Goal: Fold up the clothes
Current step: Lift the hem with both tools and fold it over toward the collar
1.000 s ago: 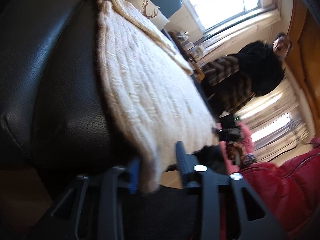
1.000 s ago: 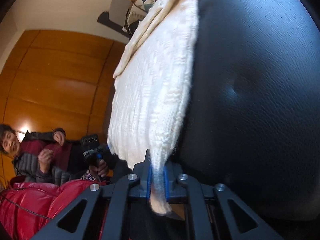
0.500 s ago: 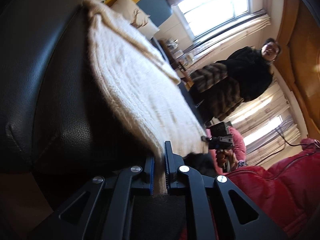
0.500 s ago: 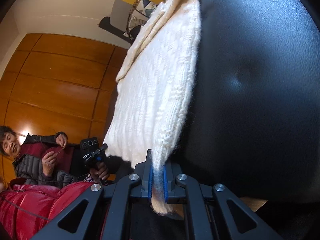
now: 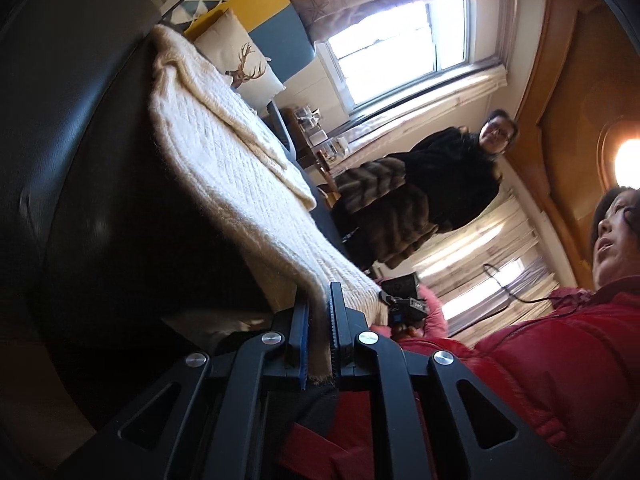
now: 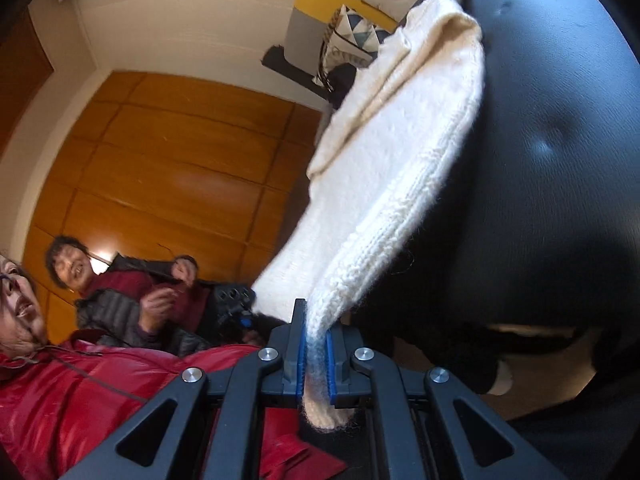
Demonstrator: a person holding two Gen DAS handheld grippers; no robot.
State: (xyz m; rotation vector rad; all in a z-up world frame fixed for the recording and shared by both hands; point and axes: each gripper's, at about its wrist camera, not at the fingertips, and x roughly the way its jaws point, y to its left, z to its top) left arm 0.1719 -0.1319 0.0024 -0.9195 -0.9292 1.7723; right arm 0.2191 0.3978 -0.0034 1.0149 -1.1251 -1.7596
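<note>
Between both claws' jaws, cream sweater (image 5: 240, 184).

Fuzzy cream knit sweater (image 5: 224, 168), glossy blk leather sofa (image 6: 560, 160), matt plastic jaws.

A cream ribbed-knit wool sweater (image 5: 224, 168) is showing pale against a glossy black leather sofa (image 6: 560, 160). Blue toothed pads are lining the matte black fingers (image 6: 298, 354) of each gripper. A white cushion with a brown stag print (image 5: 240, 64) is sitting before a yellow and grey-blue wall panel (image 5: 256, 4). A shiny red quilted jacket (image 5: 560, 356) is glowing near orange-brown wood panelling (image 6: 160, 168).
</note>
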